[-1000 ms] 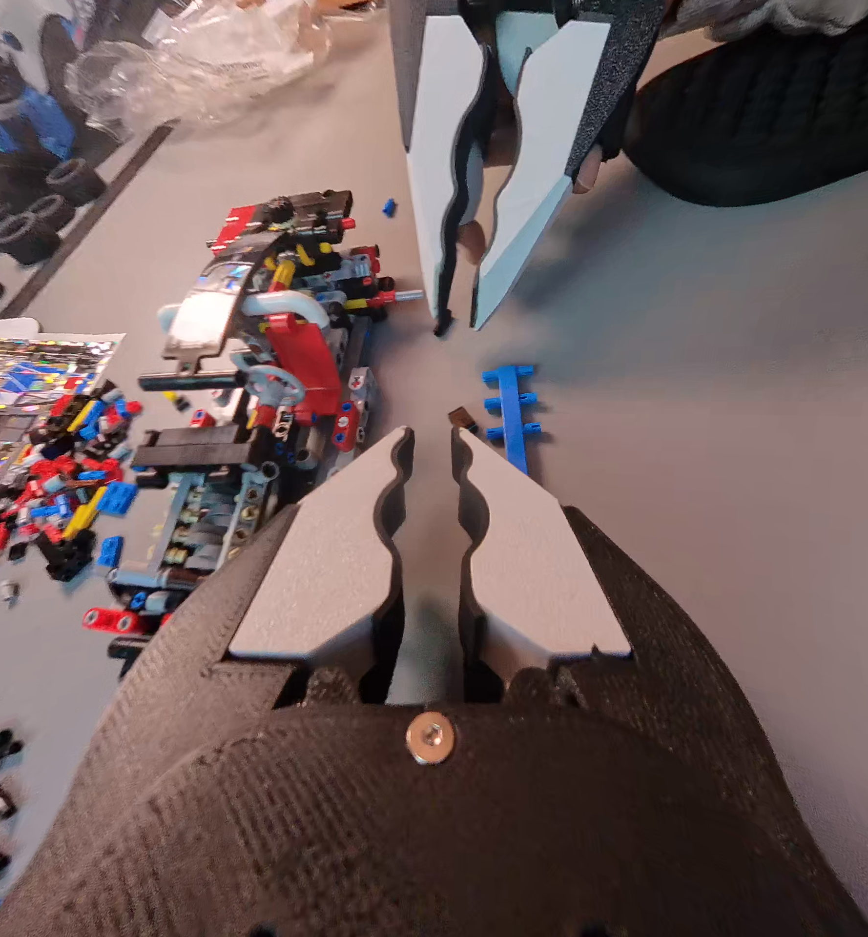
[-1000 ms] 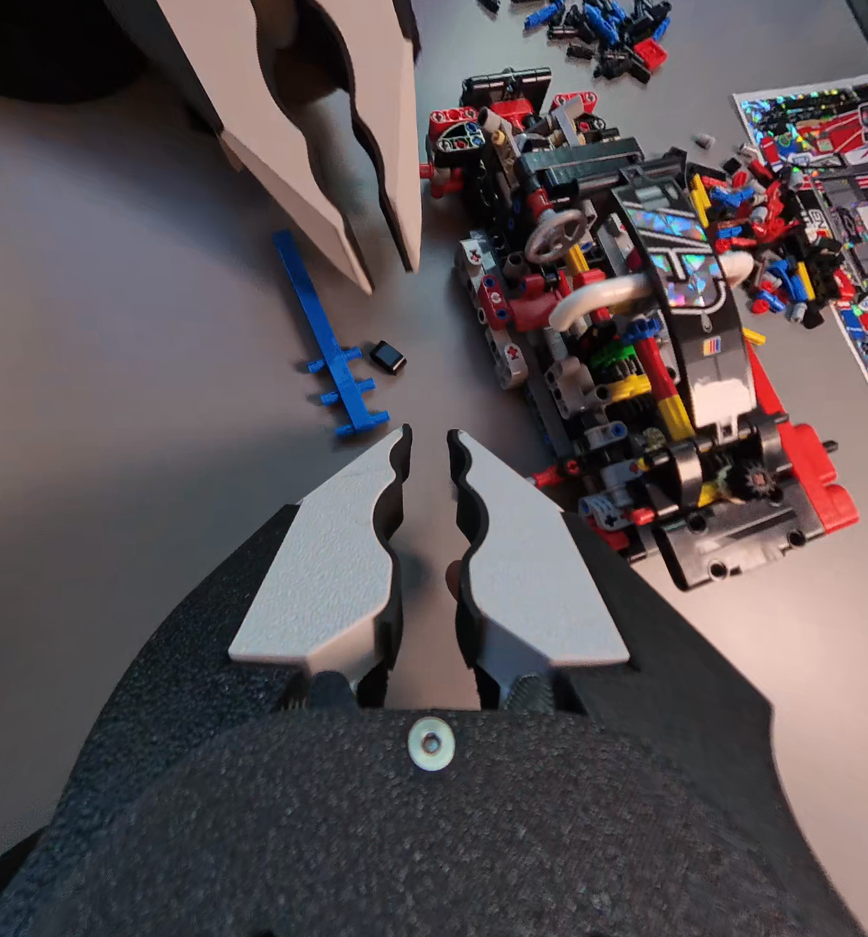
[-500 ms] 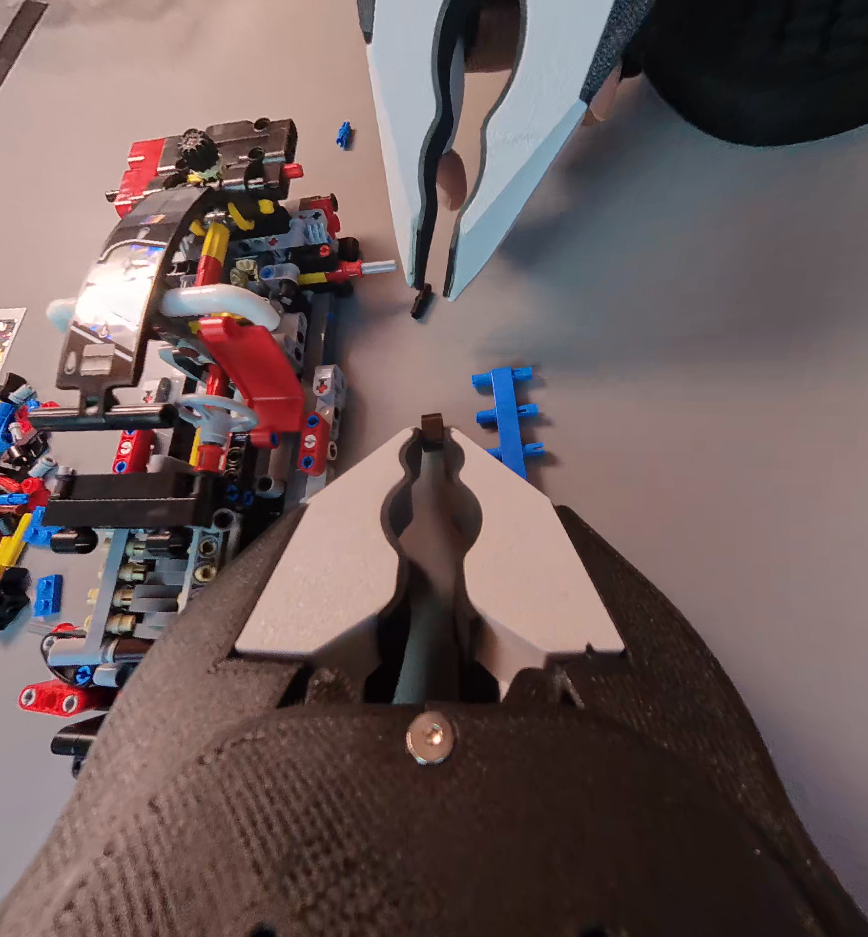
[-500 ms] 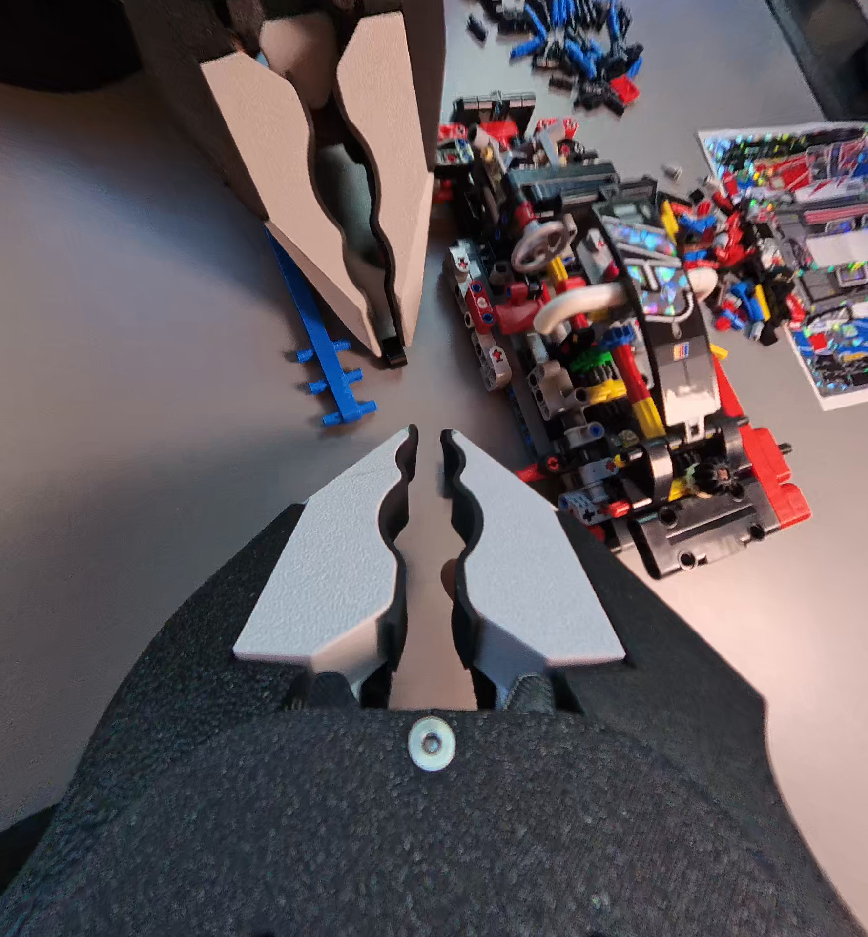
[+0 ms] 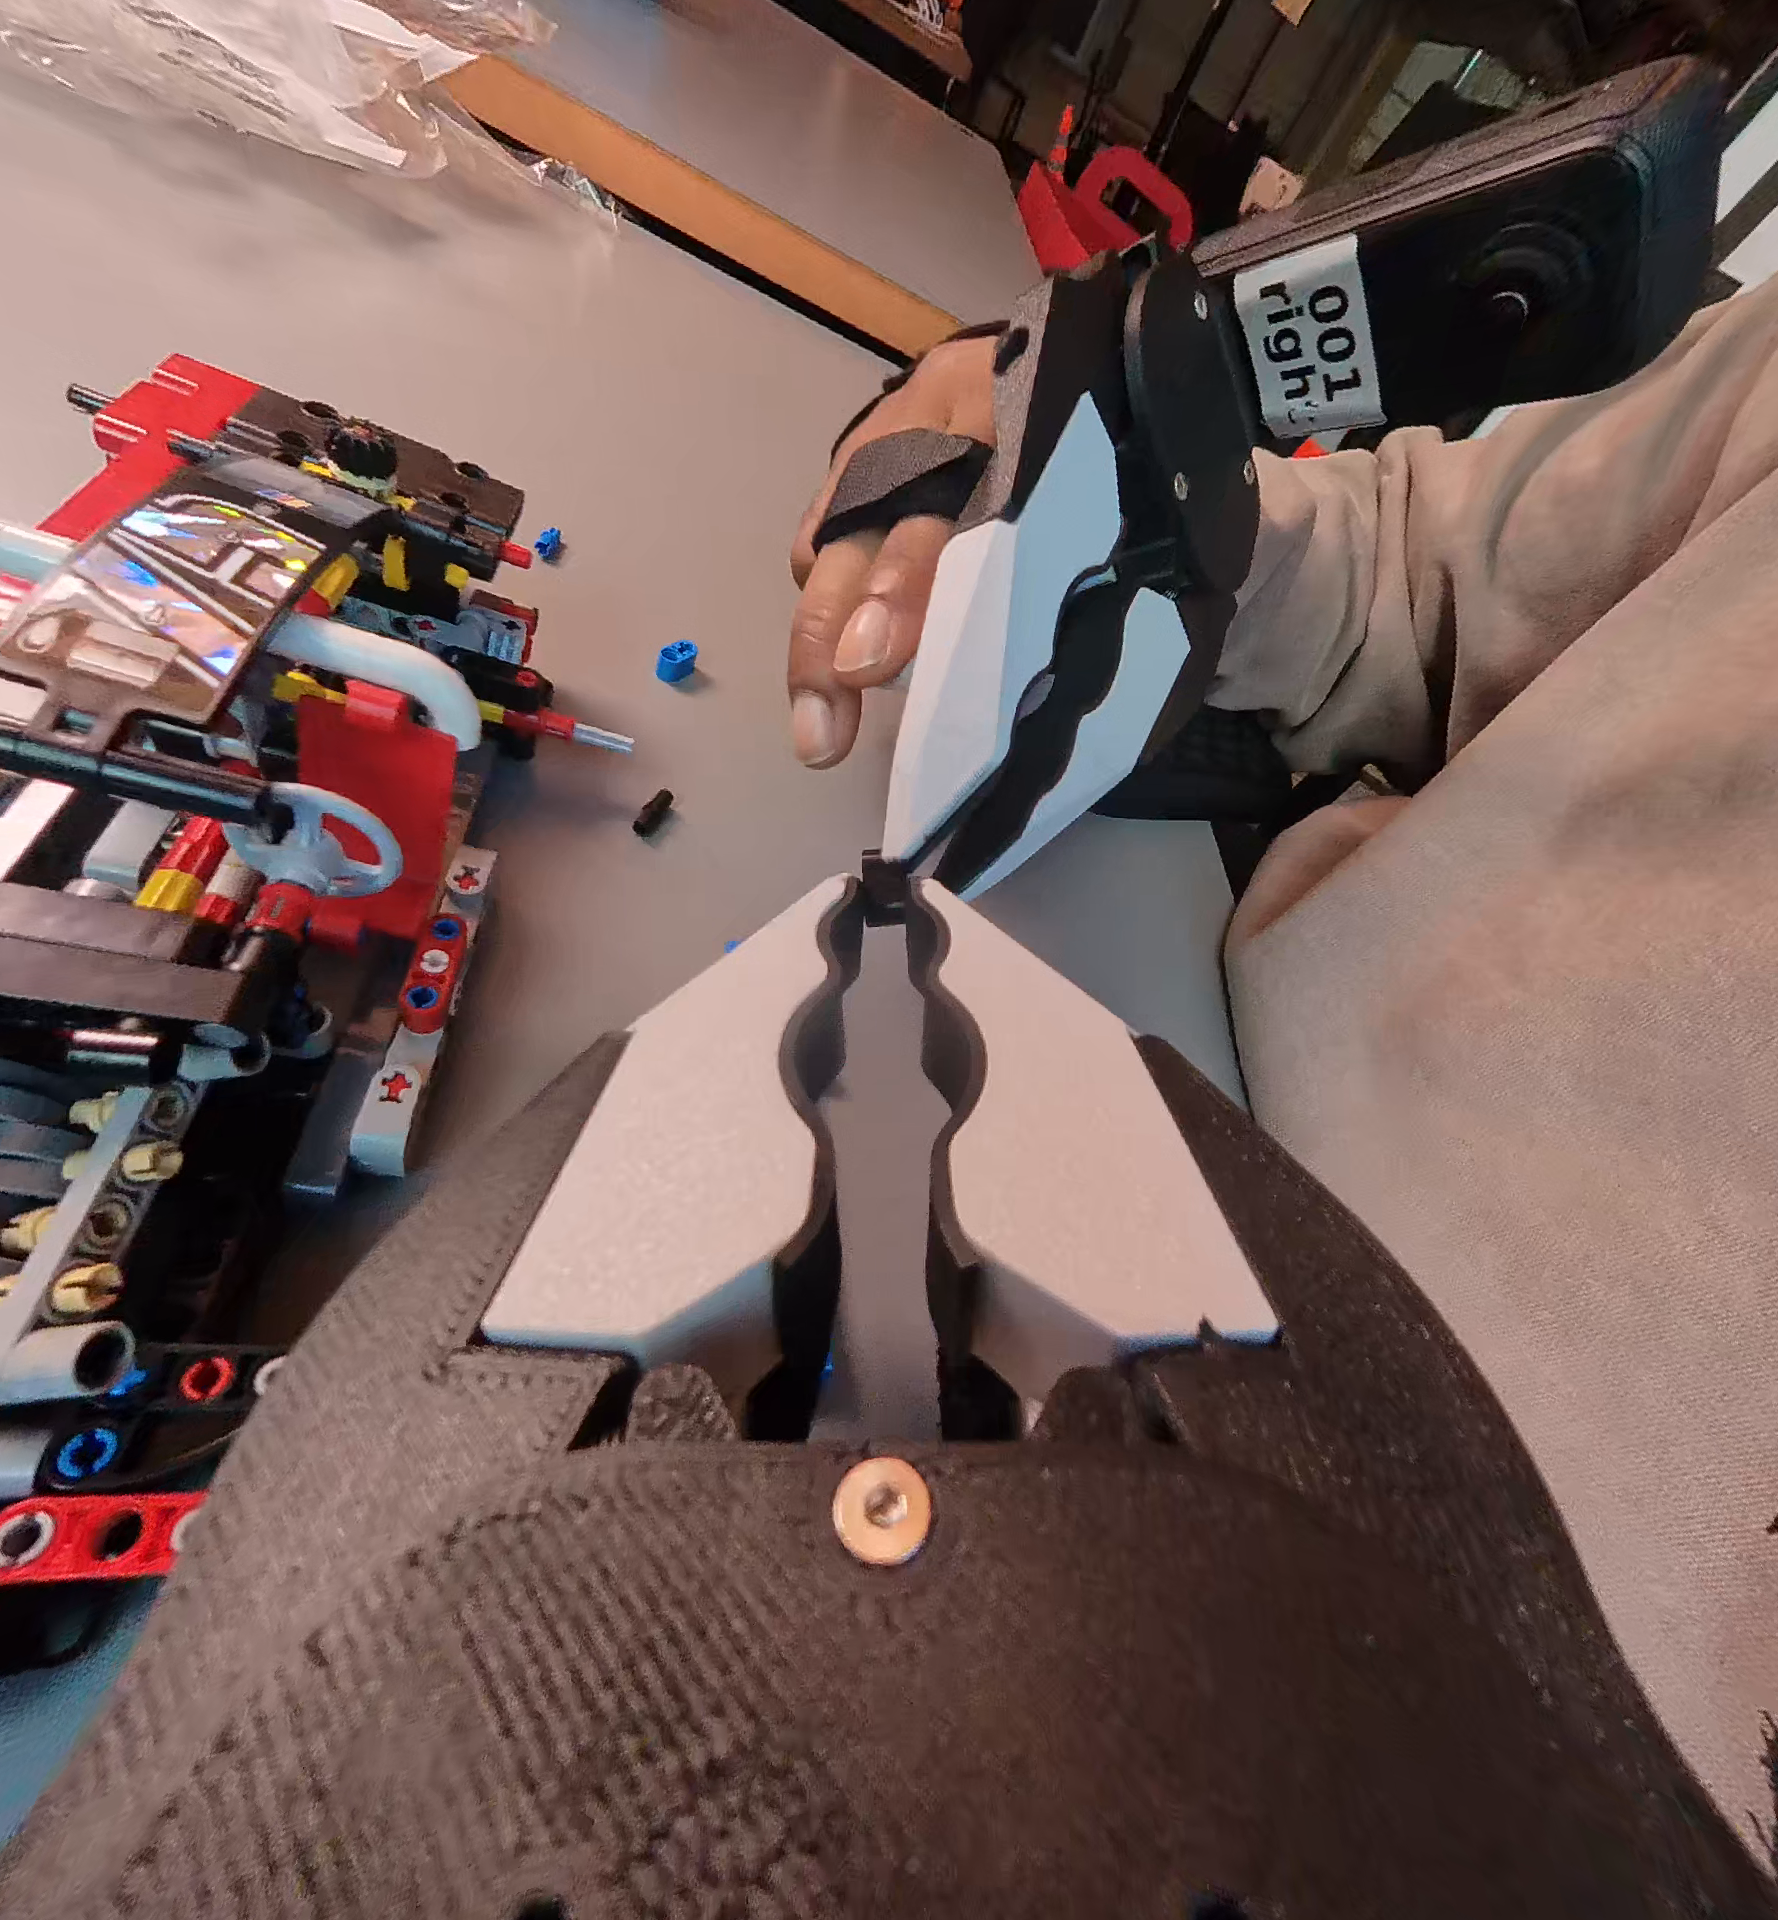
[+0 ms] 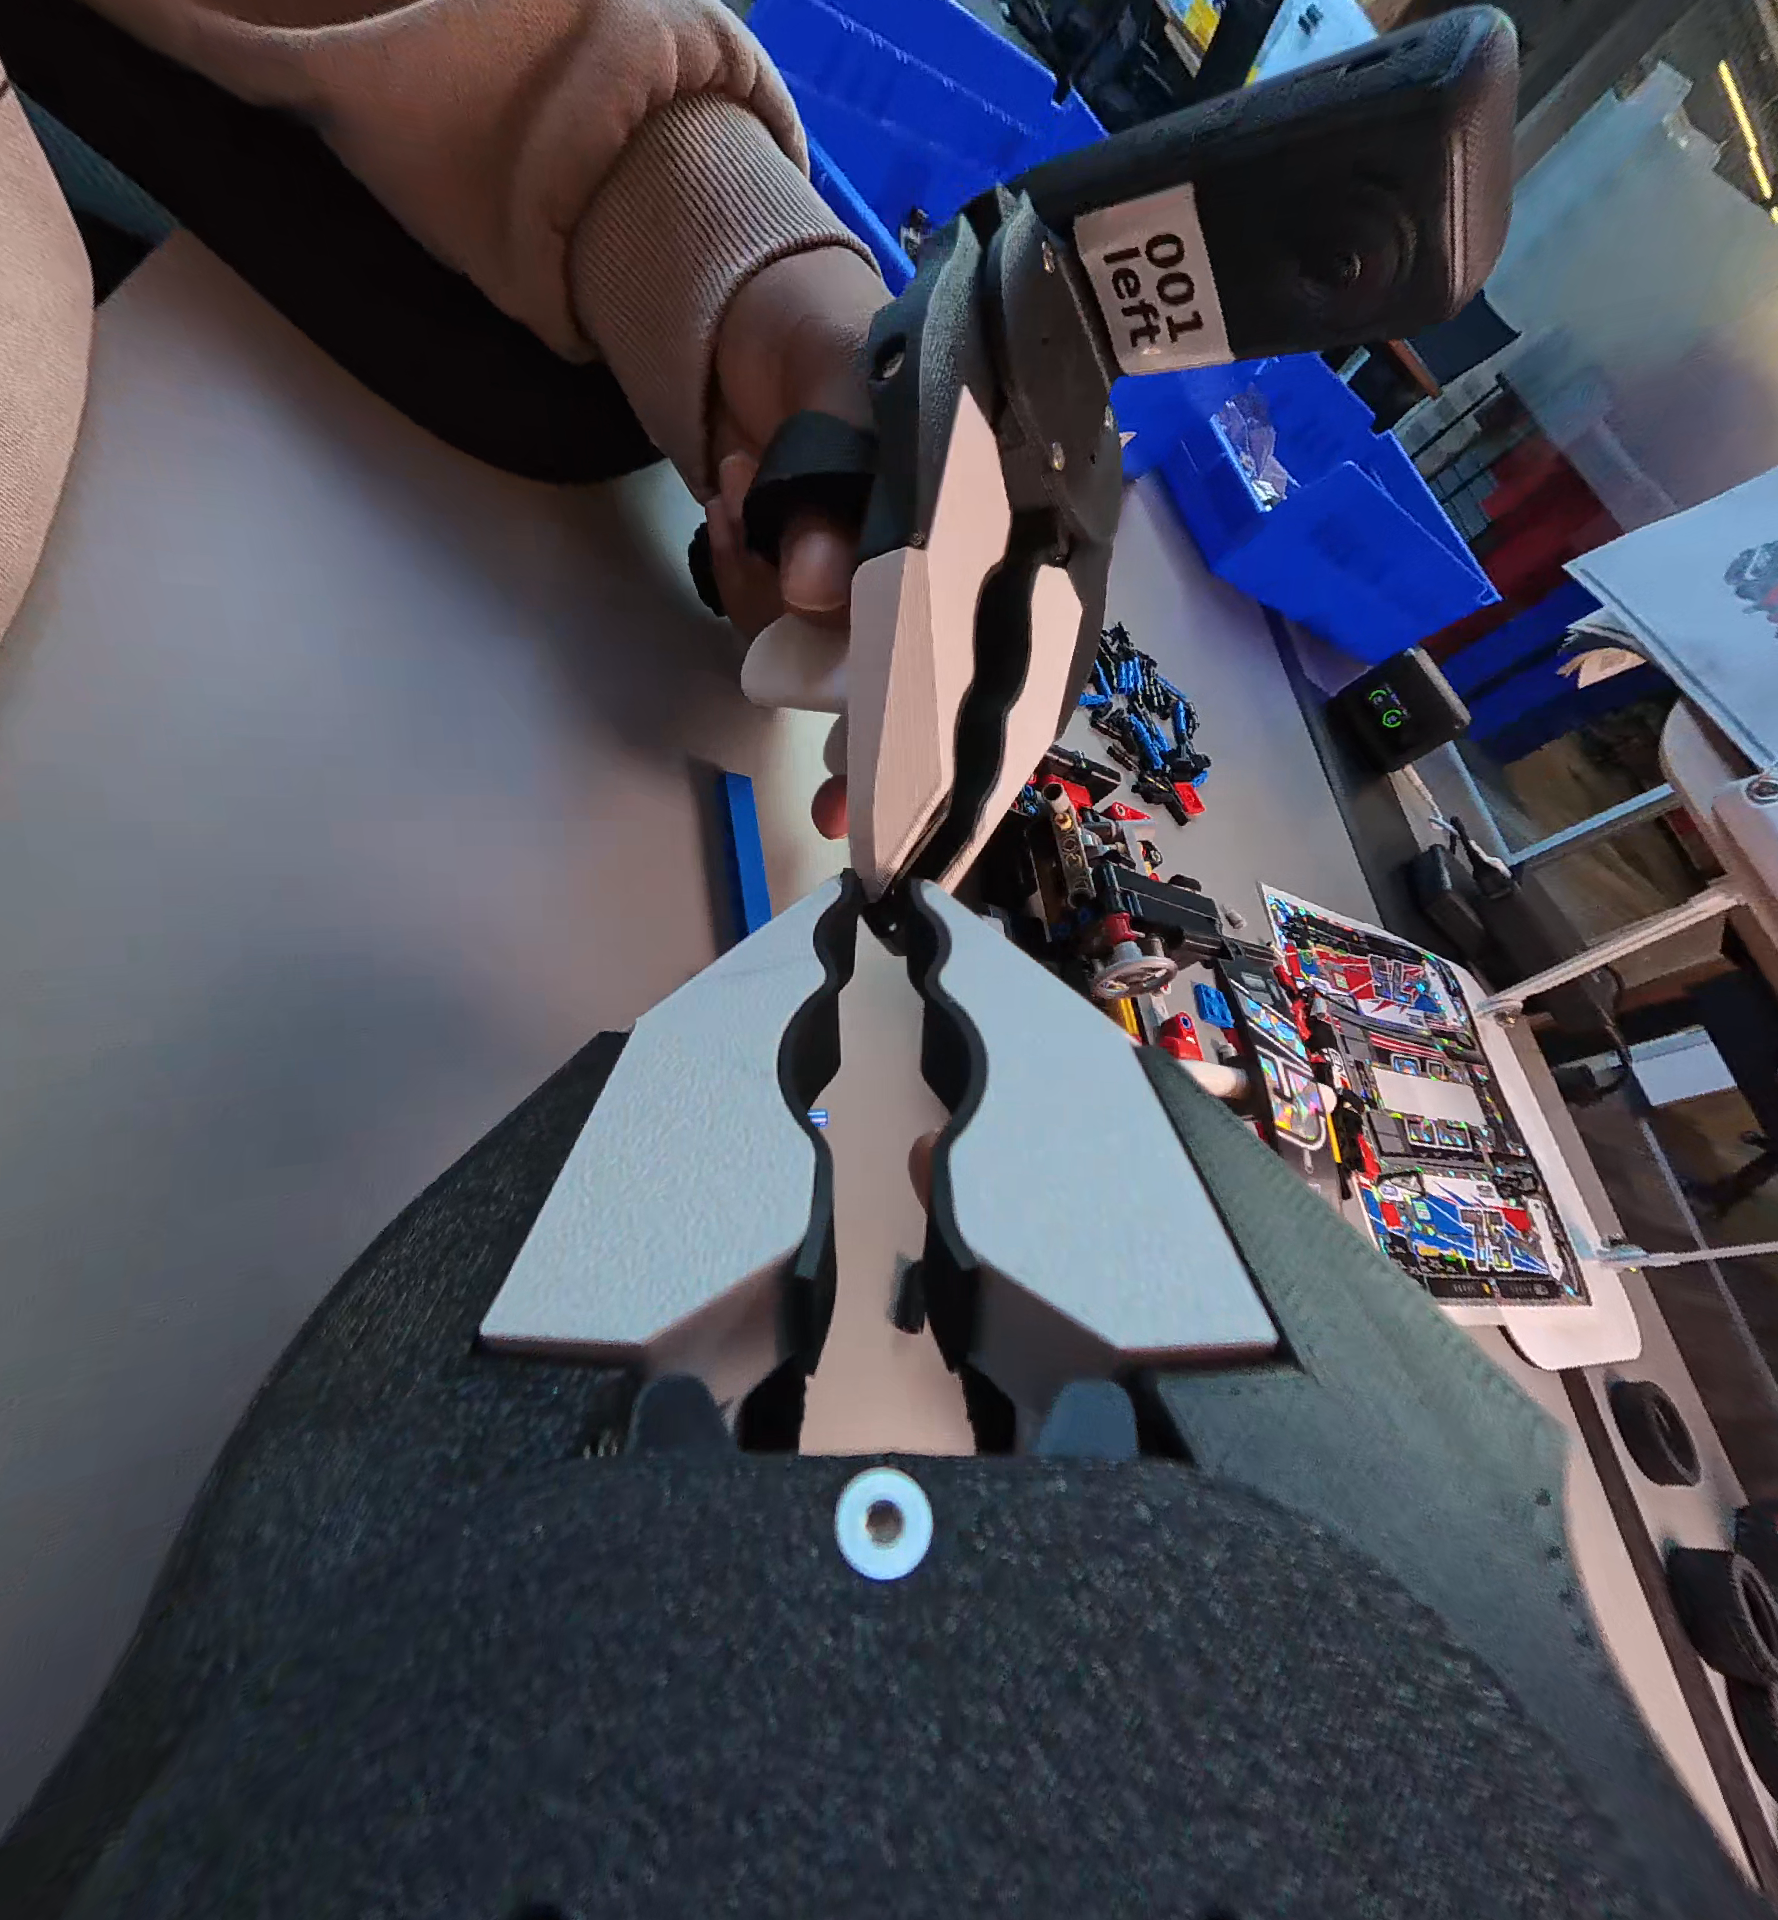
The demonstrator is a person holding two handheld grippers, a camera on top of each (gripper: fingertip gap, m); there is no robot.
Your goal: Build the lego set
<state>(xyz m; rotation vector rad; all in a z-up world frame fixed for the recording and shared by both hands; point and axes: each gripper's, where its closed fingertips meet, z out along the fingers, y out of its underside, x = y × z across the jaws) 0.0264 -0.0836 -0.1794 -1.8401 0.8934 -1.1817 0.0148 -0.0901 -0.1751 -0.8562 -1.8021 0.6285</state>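
Grippers are meeting tip to tip above the grey table [image 5: 719, 343]. The left gripper [image 5: 882, 902] is pinching a small black piece [image 5: 883, 900] between its fingertips, its fingers pressed together on it. The right gripper [image 5: 932, 868] is pointing down at that same piece, its tips touching or nearly touching it; in its own view the right gripper [image 6: 880, 914] is showing fingers drawn close at the tips around something dark, though whether it is gripping the piece or only nudging it I cannot tell.

The half-built lego car [image 5: 189, 810] is sitting on the table to the left of both tools, well apart from the pinched piece, with a white steering wheel [image 5: 329, 847] and a red panel [image 5: 376, 779] showing. A small black pin [image 5: 653, 812] and a blue connector [image 5: 675, 661] are lying loose on the table between the car and the right gripper. From the right wrist view a blue strip [image 6: 743, 847] is lying flat on the table just beside the tips, a sticker sheet [image 6: 1415, 1122] is lying beyond the car [image 6: 1103, 873], and blue bins [image 6: 1311, 499] are standing farther back
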